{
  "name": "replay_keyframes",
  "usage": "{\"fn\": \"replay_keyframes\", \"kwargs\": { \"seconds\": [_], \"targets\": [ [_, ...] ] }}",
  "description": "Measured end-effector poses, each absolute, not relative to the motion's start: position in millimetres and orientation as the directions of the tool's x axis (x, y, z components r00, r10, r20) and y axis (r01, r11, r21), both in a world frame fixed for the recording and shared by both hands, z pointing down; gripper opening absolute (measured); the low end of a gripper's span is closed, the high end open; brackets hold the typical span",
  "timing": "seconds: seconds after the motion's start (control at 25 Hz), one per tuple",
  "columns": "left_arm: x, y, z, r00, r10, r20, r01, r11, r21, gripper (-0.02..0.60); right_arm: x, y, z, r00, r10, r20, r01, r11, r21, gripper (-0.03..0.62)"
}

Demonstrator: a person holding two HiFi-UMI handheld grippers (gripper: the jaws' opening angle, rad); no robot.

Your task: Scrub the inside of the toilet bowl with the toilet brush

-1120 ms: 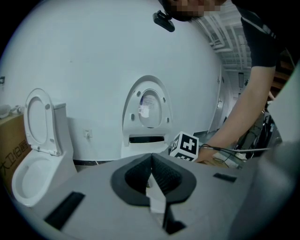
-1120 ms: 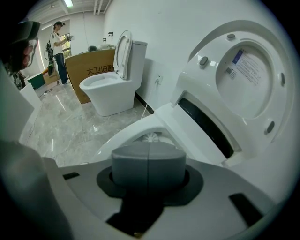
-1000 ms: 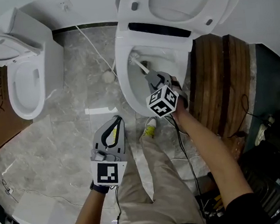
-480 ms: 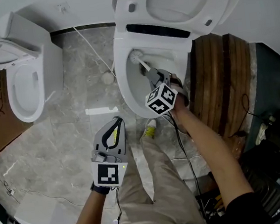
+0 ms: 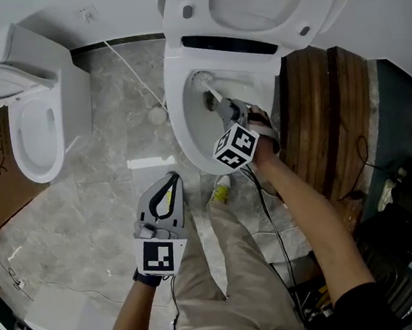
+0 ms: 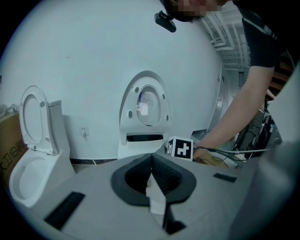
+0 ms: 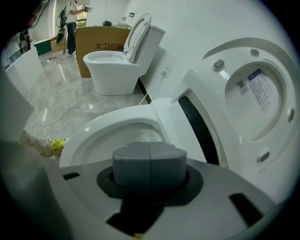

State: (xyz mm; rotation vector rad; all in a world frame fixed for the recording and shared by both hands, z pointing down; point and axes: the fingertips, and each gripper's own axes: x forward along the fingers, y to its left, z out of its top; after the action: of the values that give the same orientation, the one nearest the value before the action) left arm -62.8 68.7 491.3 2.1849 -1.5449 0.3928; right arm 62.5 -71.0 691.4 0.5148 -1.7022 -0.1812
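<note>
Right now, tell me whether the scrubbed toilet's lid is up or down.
Up: the lid leans back behind the bowl, leaving it open with the toilet brush inside.

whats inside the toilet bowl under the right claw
The toilet brush has its head near the back wall of the toilet bowl, handle shut in the right claw; a drain opening shows beside it. The claw covers the bowl's front.

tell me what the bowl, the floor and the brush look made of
Bowl: probably glazed ceramic; white, smooth, glossy.
Floor: polished stone or stone-look tile; grey veining and a mirror-like glare patch.
Brush: likely plastic; white bristles in a round tuft.
</note>
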Motion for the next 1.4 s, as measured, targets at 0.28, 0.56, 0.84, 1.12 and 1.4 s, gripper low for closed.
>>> {"fn": "replay_keyframes", "kwargs": {
  "seconds": [0.28, 0.56, 0.84, 1.12, 1.4],
  "targets": [
    [-59, 68, 491, 0.340, -0.815, 0.469, -0.940, -0.283, 0.191, 0.011, 72, -75, 690, -0.089, -0.454, 0.887, -0.219, 0.877, 0.427, 0.144],
    [-59, 65, 491, 0.339, -0.817, 0.466, -0.940, -0.282, 0.189, 0.011, 88, -80, 687, -0.058, -0.477, 0.877, -0.202, 0.866, 0.458, 0.144],
    [-47, 65, 491, 0.364, -0.806, 0.466, -0.931, -0.311, 0.190, 0.011, 108, -80, 686, -0.018, -0.487, 0.873, -0.203, 0.857, 0.474, 0.144],
    [-36, 66, 488, 0.391, -0.795, 0.464, -0.920, -0.343, 0.189, 0.011, 126, -77, 682, 0.030, -0.499, 0.866, -0.186, 0.848, 0.496, 0.144],
    [-26, 65, 482, 0.418, -0.784, 0.458, -0.908, -0.379, 0.180, 0.011, 141, -75, 678, 0.075, -0.503, 0.861, -0.184, 0.842, 0.507, 0.144]
  ]
}}
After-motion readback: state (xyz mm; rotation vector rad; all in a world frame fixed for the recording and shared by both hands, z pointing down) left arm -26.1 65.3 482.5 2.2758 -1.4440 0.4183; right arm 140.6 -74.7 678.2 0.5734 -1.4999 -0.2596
